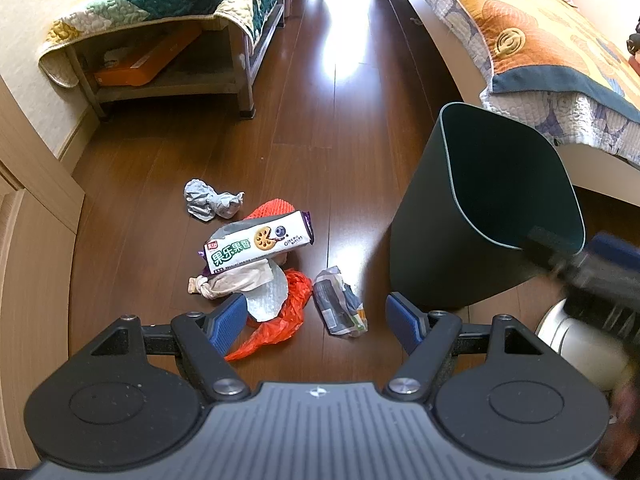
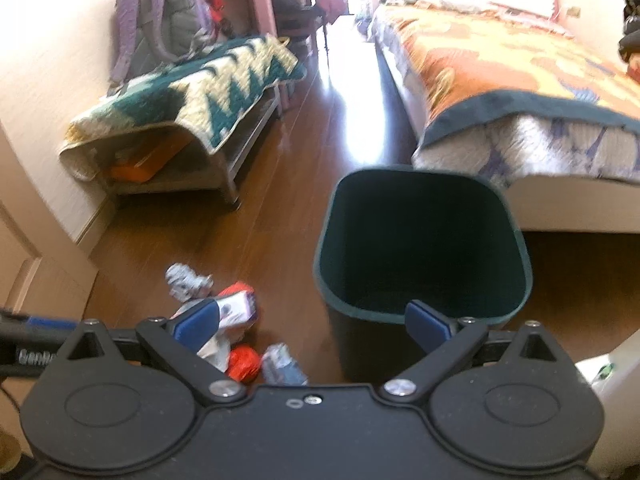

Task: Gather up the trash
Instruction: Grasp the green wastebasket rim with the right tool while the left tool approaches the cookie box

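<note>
A pile of trash lies on the wooden floor: a white cookie box [image 1: 259, 242], a crumpled grey paper [image 1: 210, 200], an orange plastic bag [image 1: 280, 320], white paper [image 1: 266, 294], and a dark crumpled wrapper [image 1: 340, 306]. A dark green bin [image 1: 480, 208] stands right of the pile, open and empty inside [image 2: 420, 248]. My left gripper [image 1: 316, 320] is open above the pile's near edge. My right gripper [image 2: 312, 326] is open and empty, above the bin's near rim; it also shows blurred in the left wrist view [image 1: 580, 264]. The pile shows in the right wrist view [image 2: 232, 320].
A low bench with a green patterned quilt [image 1: 168, 4] stands at the far left, an orange box [image 1: 148, 64] under it. A bed with an orange cover [image 1: 540, 48] runs along the right. A white object [image 1: 576, 344] sits near the bin. A door frame [image 1: 24, 208] is at left.
</note>
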Demonstrator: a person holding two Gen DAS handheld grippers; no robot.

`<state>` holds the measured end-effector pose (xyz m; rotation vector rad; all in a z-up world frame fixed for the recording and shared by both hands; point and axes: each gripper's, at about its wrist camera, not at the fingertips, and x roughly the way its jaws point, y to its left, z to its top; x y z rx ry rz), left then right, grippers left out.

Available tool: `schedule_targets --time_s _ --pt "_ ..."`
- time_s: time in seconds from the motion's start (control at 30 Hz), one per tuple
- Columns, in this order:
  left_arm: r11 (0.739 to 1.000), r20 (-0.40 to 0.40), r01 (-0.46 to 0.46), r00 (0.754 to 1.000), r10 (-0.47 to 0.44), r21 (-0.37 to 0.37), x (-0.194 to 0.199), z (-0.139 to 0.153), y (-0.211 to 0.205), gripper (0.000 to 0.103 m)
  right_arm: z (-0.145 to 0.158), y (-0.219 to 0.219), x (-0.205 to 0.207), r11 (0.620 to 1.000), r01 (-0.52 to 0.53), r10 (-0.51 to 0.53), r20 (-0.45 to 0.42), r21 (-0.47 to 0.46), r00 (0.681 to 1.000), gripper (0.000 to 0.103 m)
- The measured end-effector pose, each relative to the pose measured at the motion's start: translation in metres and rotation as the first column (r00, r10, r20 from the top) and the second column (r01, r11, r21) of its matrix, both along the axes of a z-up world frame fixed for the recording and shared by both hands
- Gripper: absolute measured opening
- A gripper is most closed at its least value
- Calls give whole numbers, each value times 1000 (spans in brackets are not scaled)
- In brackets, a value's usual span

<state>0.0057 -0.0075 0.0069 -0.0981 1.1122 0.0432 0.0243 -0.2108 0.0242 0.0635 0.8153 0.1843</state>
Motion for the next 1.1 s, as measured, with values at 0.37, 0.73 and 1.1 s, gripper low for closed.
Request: schedule_targets --time_s 0.37,0.73,1.1 --pt "998 -33 -28 999 27 -49 23 -6 18 76 -16 -80 61 985 91 -99 -50 -143 994 94" --pt "1000 0 0 1000 0 24 56 5 37 76 -56 -102 91 982 114 -139 -163 -153 977 85" --pt "993 -8 110 994 -110 -45 128 -34 106 76 -89 -121 122 969 139 -192 -273 -203 943 73"
